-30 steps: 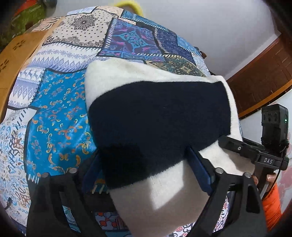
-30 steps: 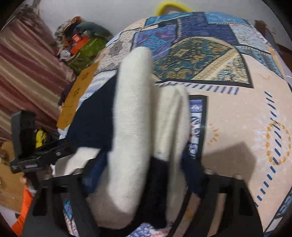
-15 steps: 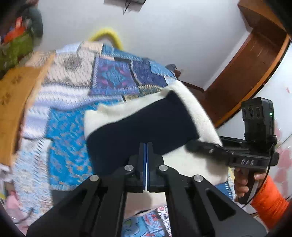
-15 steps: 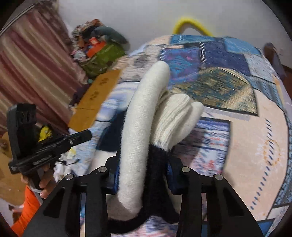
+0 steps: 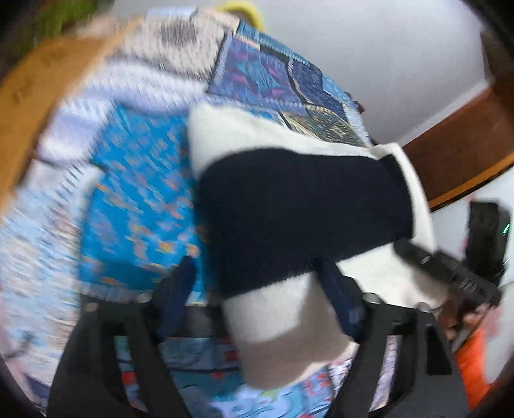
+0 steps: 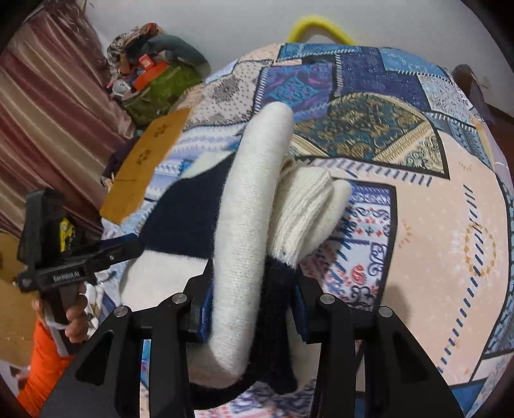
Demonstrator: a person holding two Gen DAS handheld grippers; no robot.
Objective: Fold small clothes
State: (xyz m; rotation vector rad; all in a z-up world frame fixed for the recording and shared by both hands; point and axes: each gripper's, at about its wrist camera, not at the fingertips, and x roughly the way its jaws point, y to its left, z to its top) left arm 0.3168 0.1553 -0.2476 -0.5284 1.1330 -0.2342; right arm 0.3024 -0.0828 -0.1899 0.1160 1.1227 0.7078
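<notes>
Through my left wrist camera, badly motion-blurred, an orange-brown board (image 5: 48,96) curves along the upper left of the frame. Next to it spreads the patchwork-print bedspread in blues, whites and peach (image 5: 135,199). At centre lies the cream and navy striped knitted garment (image 5: 302,212), its navy band crossing the middle of the frame and a cream band running down to the bottom centre. My left gripper (image 5: 257,289) has its two blue-padded fingers spread wide apart, one either side of that lower cream band, not pinching it. At the right edge my right gripper shows as a black tool against the cloth's cream edge, above an orange sleeve (image 5: 475,363).

Through my right wrist camera, a striped maroon curtain (image 6: 41,106) fills the upper left, with a heap of clothes and bags (image 6: 154,80) beside it. At lower left my left hand (image 6: 75,305) grips the black handle of the left gripper, whose finger tips reach the garment's edge. At centre my right gripper (image 6: 252,305) is clamped on a thick bunched fold of the garment, which stands up from between the fingers as a cream roll. To the right the bedspread lies bare, a yellow loop (image 6: 316,27) showing at the top.
</notes>
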